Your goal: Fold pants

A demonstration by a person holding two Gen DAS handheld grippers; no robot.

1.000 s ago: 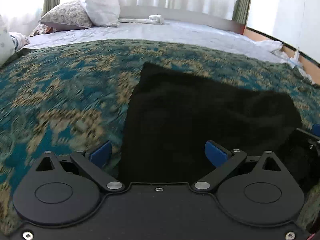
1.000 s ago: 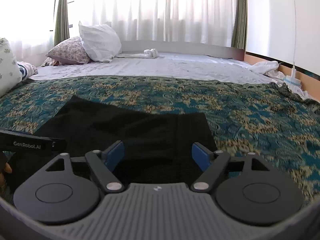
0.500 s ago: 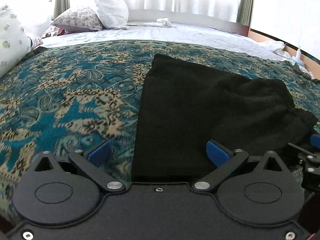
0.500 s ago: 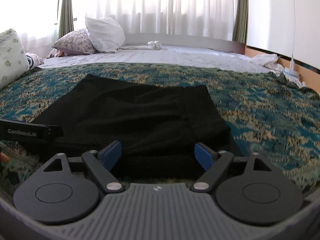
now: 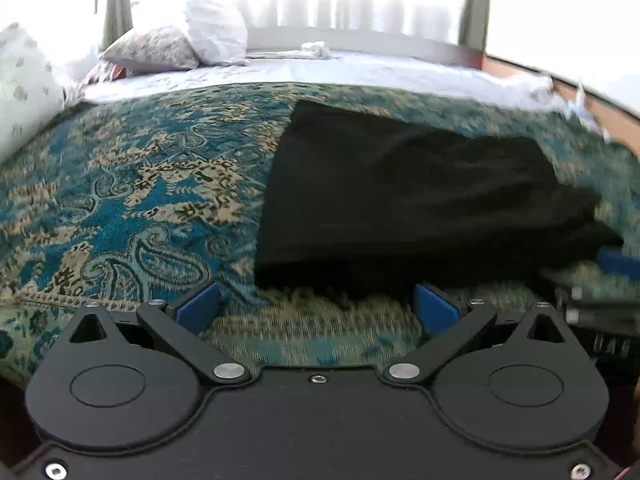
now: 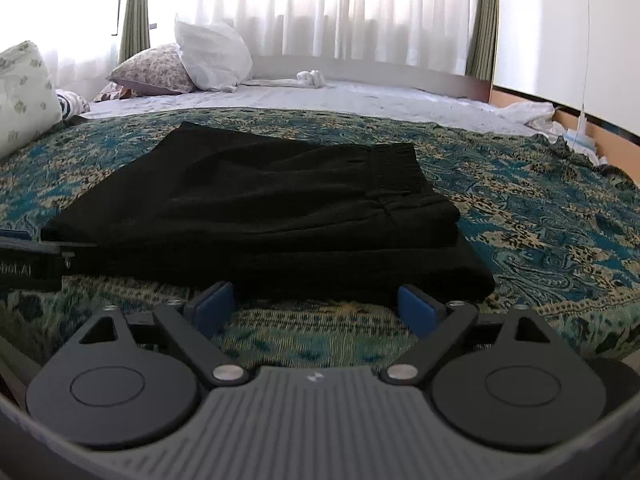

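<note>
The right tool (image 6: 316, 304) has its blue pads spread wide, its jaws having just been opening, and nothing sits between them but patterned bedspread (image 6: 560, 232); the near edge of the black pants (image 6: 280, 216) lies just beyond the pad tips, not touched. The left tool (image 5: 318, 304) is likewise wide apart and empty, its pads over the bedspread (image 5: 120, 200) just short of the pants (image 5: 400, 192). The pants lie folded in a flat stack on the teal and tan bedspread, the waistband end toward the right in the right wrist view, with an upper layer set back from the lower one along the near edge. In that view the left tool shows as a dark bar at the far left, beside the pants' left corner. Beyond the bedspread are a pale sheet (image 6: 360, 98), a floral pillow (image 6: 154, 70), a white pillow (image 6: 212, 58) and sheer curtains (image 6: 340, 8).
</note>
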